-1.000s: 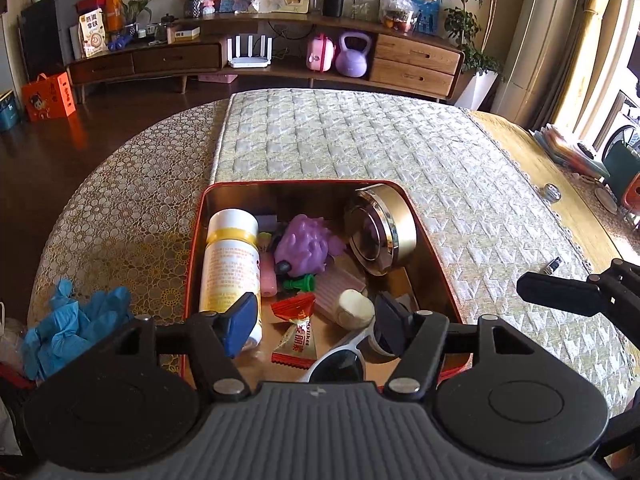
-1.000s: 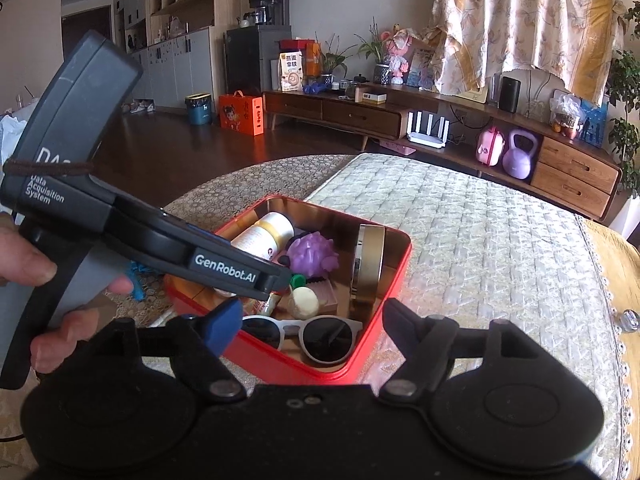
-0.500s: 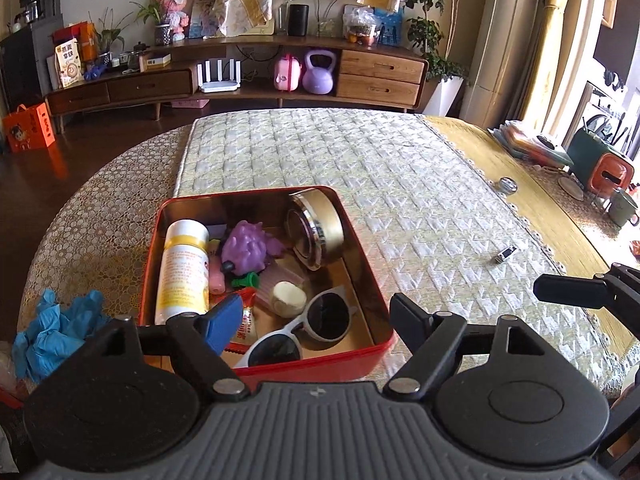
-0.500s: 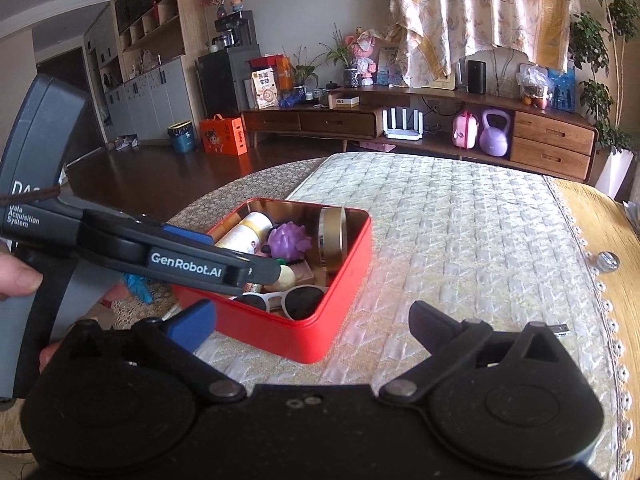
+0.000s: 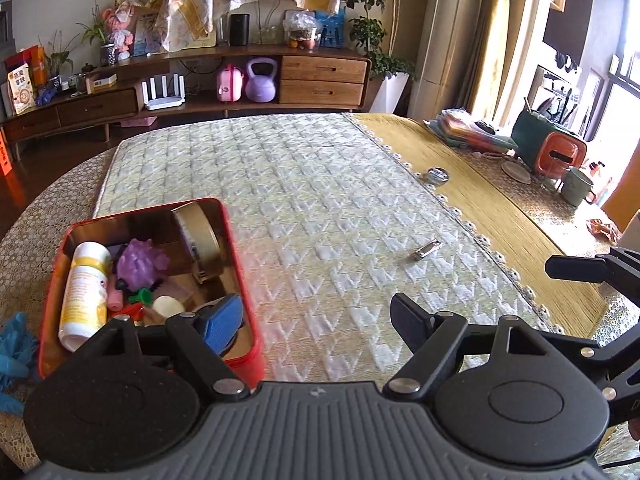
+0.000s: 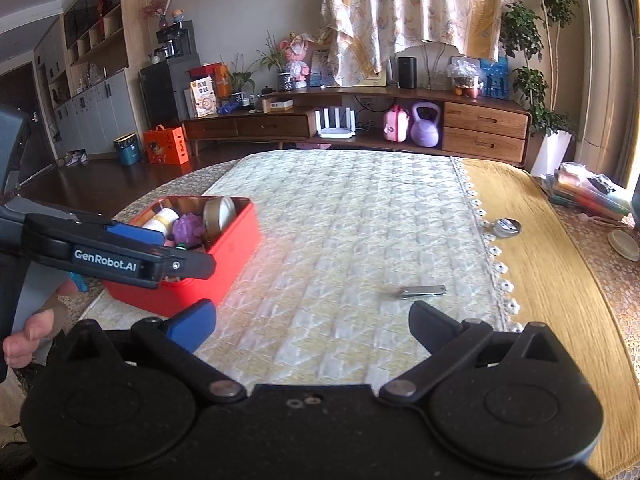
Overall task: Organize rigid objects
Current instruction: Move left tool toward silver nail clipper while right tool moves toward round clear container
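**Supervisor:** Report the pose of both units.

**Operator:** I am viewing the left gripper point(image 5: 316, 316) pitching downward over the quilted mat point(image 5: 320, 208). Its jaws are standing apart with nothing between them. Its blue pad point(image 5: 222, 322) is overlapping the near right corner of the red tin point(image 5: 240, 240) in the left wrist view. I am viewing the right gripper point(image 6: 312, 324) pitching downward as well, jaws standing wide apart and empty, with bare mat between the fingers.

**Supervisor:** Where is the hand?

**Operator:** I am seeing a hand point(image 6: 28, 334) wrapping the grey handle of the left unit at the left edge of the right wrist view. That unit's arm is crossing in front of the tin.

**Supervisor:** Locate the task items.

**Operator:** The tin is sitting on the mat's left side. It is holding a white and yellow bottle point(image 5: 84, 288) lying on its side, a purple spiky toy point(image 5: 142, 264), and a round gold case point(image 5: 198, 236) leaning against the right wall. A small metal clipper point(image 6: 424, 291) is lying flat on the mat, well apart from the tin, just ahead of the right gripper's fingers. A round metal piece point(image 6: 506, 226) is resting on the yellow cloth point(image 6: 540, 260) beyond the mat's lace edge.
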The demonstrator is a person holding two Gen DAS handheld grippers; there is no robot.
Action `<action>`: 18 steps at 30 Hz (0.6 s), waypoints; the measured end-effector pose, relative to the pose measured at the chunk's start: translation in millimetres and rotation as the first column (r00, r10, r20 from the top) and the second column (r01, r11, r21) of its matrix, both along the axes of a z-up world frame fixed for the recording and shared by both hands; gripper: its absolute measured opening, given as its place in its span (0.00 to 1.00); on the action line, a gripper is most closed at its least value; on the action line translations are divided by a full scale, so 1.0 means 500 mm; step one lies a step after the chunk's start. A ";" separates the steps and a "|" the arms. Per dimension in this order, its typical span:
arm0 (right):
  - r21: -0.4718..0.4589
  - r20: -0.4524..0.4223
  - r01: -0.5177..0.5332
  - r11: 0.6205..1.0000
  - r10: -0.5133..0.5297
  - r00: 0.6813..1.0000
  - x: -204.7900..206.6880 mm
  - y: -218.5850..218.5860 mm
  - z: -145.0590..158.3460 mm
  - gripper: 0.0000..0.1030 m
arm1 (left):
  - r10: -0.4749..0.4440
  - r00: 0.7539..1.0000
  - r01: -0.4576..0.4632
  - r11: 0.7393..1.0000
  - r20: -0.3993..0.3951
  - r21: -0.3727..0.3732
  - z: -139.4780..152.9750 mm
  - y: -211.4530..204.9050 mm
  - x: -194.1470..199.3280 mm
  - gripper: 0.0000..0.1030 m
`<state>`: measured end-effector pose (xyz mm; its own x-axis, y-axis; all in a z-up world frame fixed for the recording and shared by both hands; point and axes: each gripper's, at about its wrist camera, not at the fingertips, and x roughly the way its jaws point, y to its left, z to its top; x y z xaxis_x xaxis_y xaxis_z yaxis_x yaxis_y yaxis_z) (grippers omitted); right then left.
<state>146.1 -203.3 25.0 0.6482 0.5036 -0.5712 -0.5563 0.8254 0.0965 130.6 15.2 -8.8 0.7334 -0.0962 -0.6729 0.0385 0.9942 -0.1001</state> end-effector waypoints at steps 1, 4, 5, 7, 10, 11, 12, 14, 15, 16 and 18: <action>-0.001 0.003 0.011 1.000 -0.011 1.000 0.004 -0.013 -0.001 1.00 | -0.011 1.000 0.011 1.000 0.000 0.004 -0.001 -0.015 0.005 0.79; -0.005 0.022 0.053 0.999 -0.053 0.998 0.018 -0.048 -0.002 1.00 | -0.045 0.999 0.045 0.999 -0.001 0.019 -0.003 -0.055 0.021 0.79; -0.006 0.031 0.077 0.997 -0.076 0.997 0.023 -0.062 -0.001 1.00 | -0.061 0.998 0.061 0.998 -0.004 0.024 -0.004 -0.067 0.025 0.79; -0.009 0.032 0.106 0.994 -0.106 0.994 0.038 -0.086 -0.002 1.00 | -0.092 0.996 0.092 0.995 -0.007 0.039 -0.006 -0.093 0.035 0.79; -0.027 0.027 0.141 0.990 -0.140 0.990 0.072 -0.128 -0.005 1.00 | -0.123 0.992 0.123 0.991 -0.011 0.046 -0.010 -0.125 0.053 0.79; -0.032 0.029 0.149 0.988 -0.148 0.989 0.082 -0.137 -0.004 1.00 | -0.129 0.992 0.129 0.991 -0.012 0.043 -0.011 -0.132 0.060 0.79; -0.038 0.032 0.157 0.987 -0.156 0.987 0.094 -0.147 -0.004 1.00 | -0.133 0.991 0.134 0.990 -0.012 0.040 -0.013 -0.142 0.069 0.79; -0.048 0.040 0.172 0.984 -0.170 0.985 0.117 -0.168 -0.003 1.00 | -0.134 0.991 0.134 0.990 -0.014 0.043 -0.017 -0.159 0.086 0.79; -0.052 0.044 0.178 0.983 -0.176 0.983 0.130 -0.175 -0.002 1.00 | -0.137 0.990 0.138 0.989 -0.016 0.043 -0.020 -0.167 0.095 0.79; -0.057 0.047 0.184 0.981 -0.181 0.982 0.141 -0.180 -0.002 1.00 | -0.142 0.990 0.143 0.989 -0.019 0.043 -0.023 -0.175 0.105 0.79; -0.065 0.055 0.193 0.979 -0.190 0.980 0.173 -0.193 -0.002 1.00 | -0.144 0.989 0.145 0.988 -0.021 0.047 -0.029 -0.190 0.125 0.79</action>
<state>232.5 -300.0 24.0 0.7563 0.3274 -0.5664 -0.3895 0.9209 0.0121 192.9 -79.8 -23.5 0.7020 -0.1673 -0.6923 0.1804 0.9821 -0.0545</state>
